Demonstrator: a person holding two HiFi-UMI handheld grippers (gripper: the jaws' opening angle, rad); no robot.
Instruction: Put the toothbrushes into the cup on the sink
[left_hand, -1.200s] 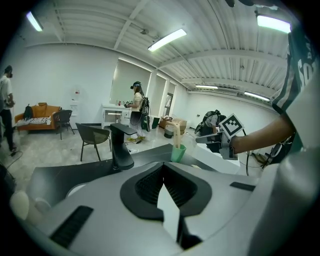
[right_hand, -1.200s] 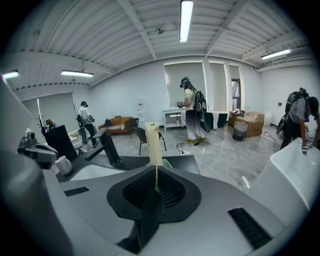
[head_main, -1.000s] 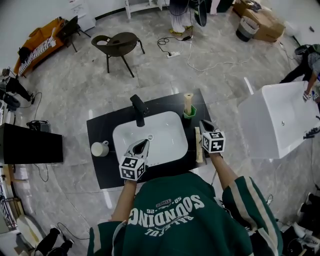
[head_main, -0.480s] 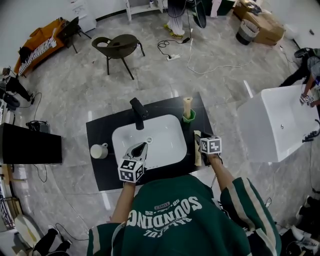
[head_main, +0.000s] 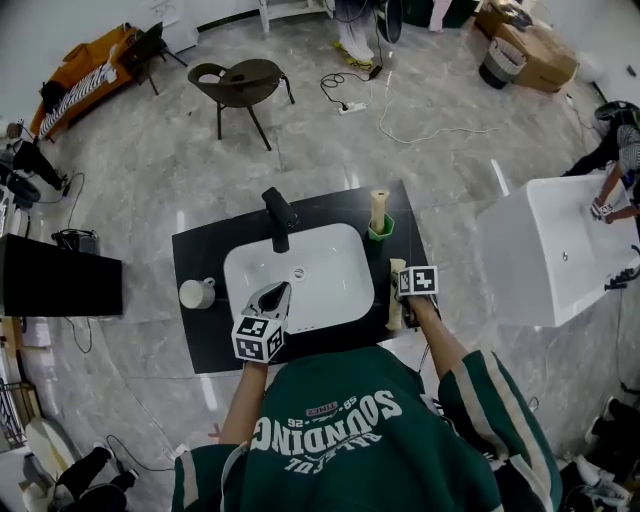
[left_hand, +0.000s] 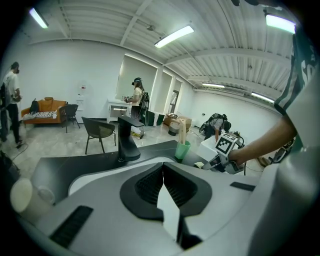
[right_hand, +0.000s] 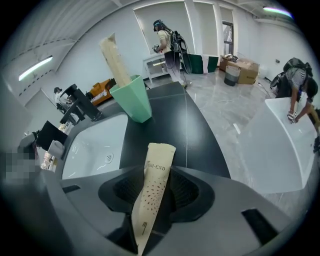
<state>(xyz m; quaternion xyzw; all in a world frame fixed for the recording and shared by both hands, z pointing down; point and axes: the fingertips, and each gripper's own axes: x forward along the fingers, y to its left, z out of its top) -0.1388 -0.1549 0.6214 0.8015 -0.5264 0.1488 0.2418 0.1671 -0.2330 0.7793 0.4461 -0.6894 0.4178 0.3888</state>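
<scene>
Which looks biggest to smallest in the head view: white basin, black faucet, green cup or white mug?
1. white basin, largest.
2. black faucet, next.
3. white mug and green cup look about alike; too close to rank.

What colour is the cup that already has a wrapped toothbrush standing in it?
The cup is mint green. It shows best in the right gripper view.

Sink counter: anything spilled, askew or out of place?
Nothing spilled or damaged. One wrapped toothbrush stands in the green cup. A second toothbrush lies flat on the counter, right of the basin, between the right gripper jaws, which have just been opening and do not press it.
</scene>
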